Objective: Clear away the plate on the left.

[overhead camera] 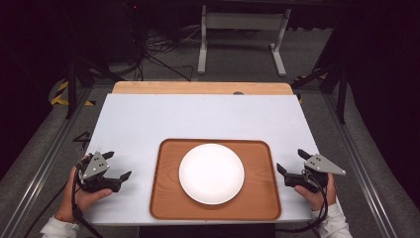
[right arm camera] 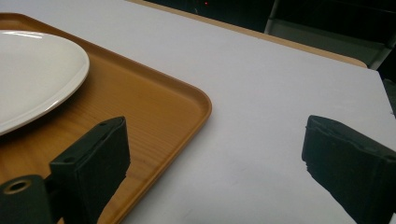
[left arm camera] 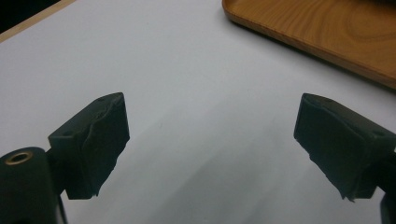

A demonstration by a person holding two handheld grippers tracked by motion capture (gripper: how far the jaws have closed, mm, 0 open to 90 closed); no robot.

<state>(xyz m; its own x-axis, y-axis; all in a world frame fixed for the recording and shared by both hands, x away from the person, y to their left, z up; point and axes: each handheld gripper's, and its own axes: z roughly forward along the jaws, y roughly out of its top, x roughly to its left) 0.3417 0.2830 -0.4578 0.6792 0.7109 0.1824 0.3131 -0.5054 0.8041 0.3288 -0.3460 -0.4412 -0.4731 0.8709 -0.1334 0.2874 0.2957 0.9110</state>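
White plate sits centred on wooden tray on the white table. Left gripper and right gripper flank the tray, jaws wide, empty.

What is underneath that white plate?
The white plate sits on a wooden tray, which lies on the white table. The tray's middle is covered by the plate, so anything there cannot be seen.

The plate sits on the tray, which lies on the table toward its near edge.
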